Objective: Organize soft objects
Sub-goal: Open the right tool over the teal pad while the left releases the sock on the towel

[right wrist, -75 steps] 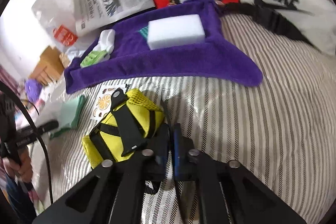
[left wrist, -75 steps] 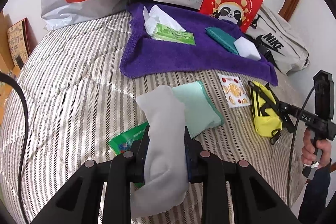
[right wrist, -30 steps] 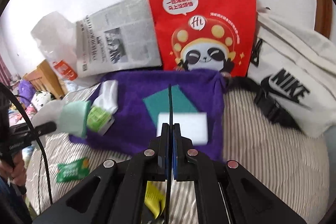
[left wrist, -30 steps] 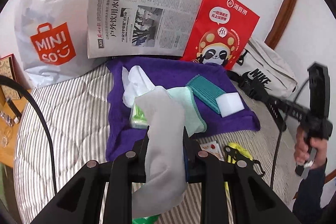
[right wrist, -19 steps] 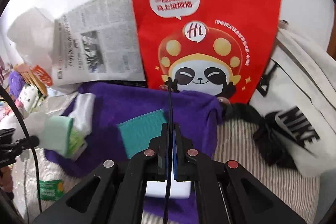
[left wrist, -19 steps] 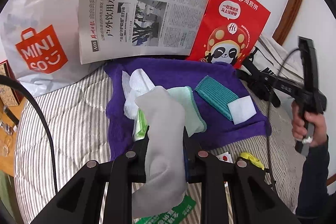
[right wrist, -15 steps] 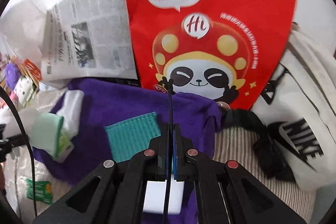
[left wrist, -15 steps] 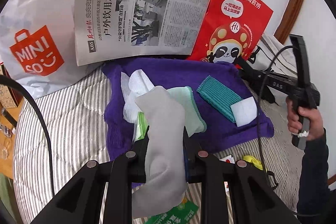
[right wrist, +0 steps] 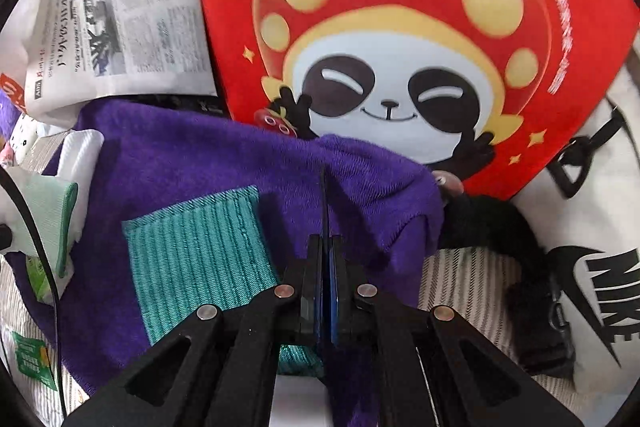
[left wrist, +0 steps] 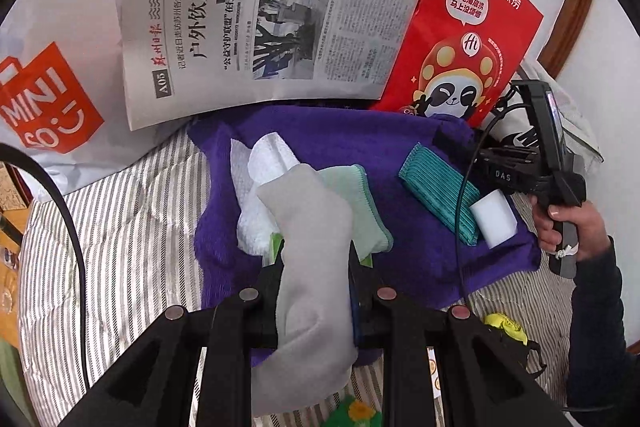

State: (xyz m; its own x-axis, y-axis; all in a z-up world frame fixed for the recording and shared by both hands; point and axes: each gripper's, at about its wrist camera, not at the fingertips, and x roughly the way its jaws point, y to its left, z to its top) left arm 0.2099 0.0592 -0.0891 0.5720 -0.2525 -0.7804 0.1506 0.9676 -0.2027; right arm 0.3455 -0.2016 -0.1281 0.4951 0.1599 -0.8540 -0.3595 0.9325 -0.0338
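Note:
My left gripper [left wrist: 314, 259] is shut on a grey cloth [left wrist: 308, 219], and a mint-green cloth [left wrist: 360, 203] hangs with it. Both hang over the left part of the purple towel [left wrist: 320, 135], above the white tissue [left wrist: 260, 163] and a green wipes pack [left wrist: 276, 243]. A teal cloth [left wrist: 436, 195] and a white sponge [left wrist: 494, 219] lie on the towel's right side. My right gripper [right wrist: 324, 239] is shut, low over the towel's far right corner [right wrist: 380, 187], just right of the teal cloth [right wrist: 200, 251]. A thin black strip sticks out between its jaws; I cannot tell what it is.
A newspaper [left wrist: 260, 7], a red panda paper bag [left wrist: 472, 27] and a white Miniso bag [left wrist: 44, 99] stand behind the towel. A white Nike bag [right wrist: 600, 267] lies to the right. A yellow pouch [left wrist: 504, 325] and a green packet [right wrist: 32, 359] lie on the striped bed.
Both grippers have come forward and lower toward the towel. The right one has closed in on its far right corner, and the red bag now fills its view. Neither grip has changed.

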